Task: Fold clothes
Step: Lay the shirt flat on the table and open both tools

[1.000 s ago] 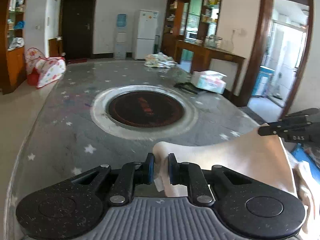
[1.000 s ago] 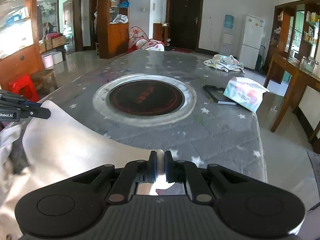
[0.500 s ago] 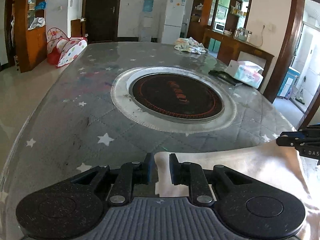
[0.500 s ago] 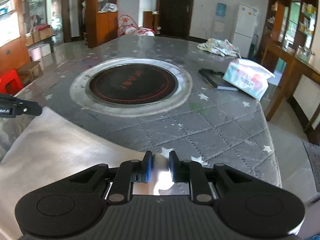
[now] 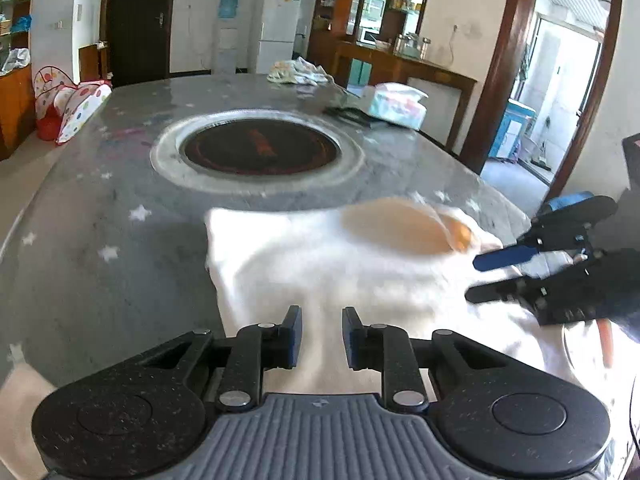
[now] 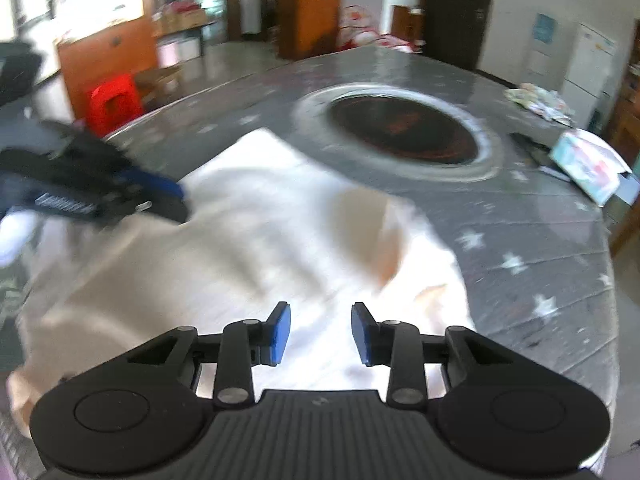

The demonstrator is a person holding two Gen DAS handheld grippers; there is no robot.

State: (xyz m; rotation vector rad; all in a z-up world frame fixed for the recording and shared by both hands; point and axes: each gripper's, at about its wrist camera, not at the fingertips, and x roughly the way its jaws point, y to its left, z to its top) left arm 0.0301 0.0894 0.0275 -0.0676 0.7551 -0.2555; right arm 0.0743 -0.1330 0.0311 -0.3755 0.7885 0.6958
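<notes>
A cream-white garment (image 5: 320, 264) lies spread on the near end of the grey star-patterned table, also in the right wrist view (image 6: 280, 240). An orange-tinted fold (image 5: 400, 228) lies on its far right part. My left gripper (image 5: 322, 338) is open and empty just above the garment's near edge. My right gripper (image 6: 320, 334) is open and empty above the garment. In the left wrist view the right gripper (image 5: 512, 276) shows open at the right. In the right wrist view the left gripper (image 6: 132, 196) shows at the left, blurred.
A round dark hotplate (image 5: 260, 148) with a silver ring sits in the table's middle. A tissue pack (image 5: 396, 104), a dark flat object and a crumpled cloth (image 5: 296, 72) lie at the far right. A red stool (image 6: 114, 102) stands left of the table.
Both grippers have opened and let go of the garment's edge, which now lies flat on the table. Both have pulled back and up; the frames are motion-blurred.
</notes>
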